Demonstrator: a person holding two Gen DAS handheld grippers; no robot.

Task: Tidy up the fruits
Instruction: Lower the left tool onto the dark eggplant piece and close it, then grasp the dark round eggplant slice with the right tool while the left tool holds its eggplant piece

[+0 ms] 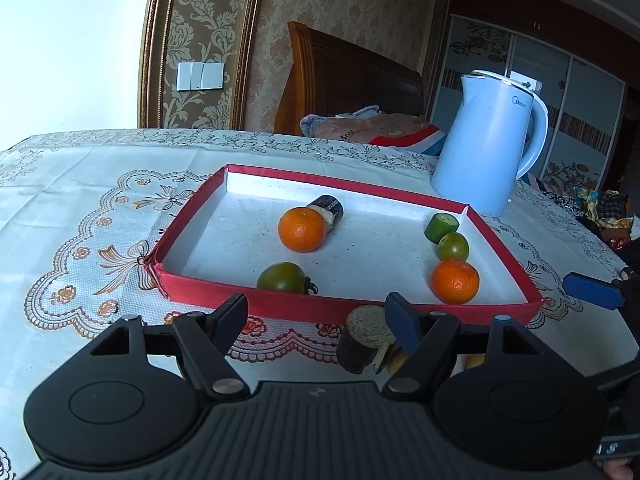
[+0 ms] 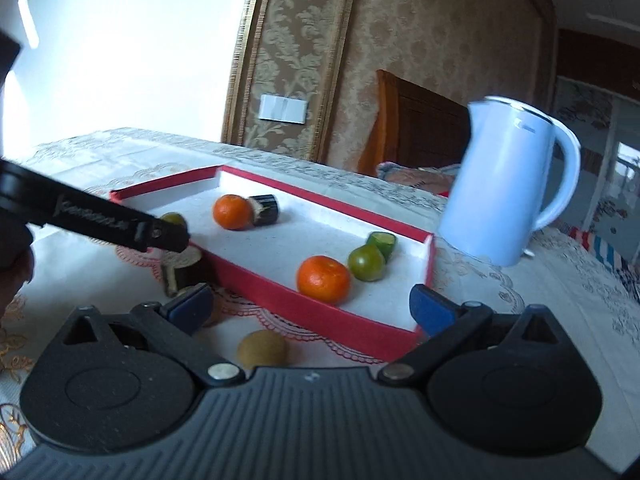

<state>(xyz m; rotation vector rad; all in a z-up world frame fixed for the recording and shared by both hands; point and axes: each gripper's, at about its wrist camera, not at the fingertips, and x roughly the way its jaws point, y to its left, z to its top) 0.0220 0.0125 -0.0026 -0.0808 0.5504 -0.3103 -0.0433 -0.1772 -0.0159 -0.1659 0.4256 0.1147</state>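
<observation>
A red tray (image 1: 280, 307) with a white floor lies on the tablecloth. It holds two oranges (image 1: 302, 229) (image 1: 455, 281), two green tomatoes (image 1: 282, 277) (image 1: 453, 246), a cucumber piece (image 1: 441, 227) and a dark eggplant piece (image 1: 329, 209). A second eggplant piece (image 1: 362, 338) lies in front of the tray, beside the right finger of my open, empty left gripper (image 1: 320, 314). My right gripper (image 2: 314, 306) is open and empty above the tray's near corner (image 2: 352, 330). A kiwi (image 2: 262, 349) lies just in front of it.
A light blue kettle (image 1: 486, 142) stands behind the tray's right corner. The left gripper's arm (image 2: 100, 220) reaches in from the left in the right wrist view. A bed with blankets (image 1: 372, 128) stands beyond the table's far edge.
</observation>
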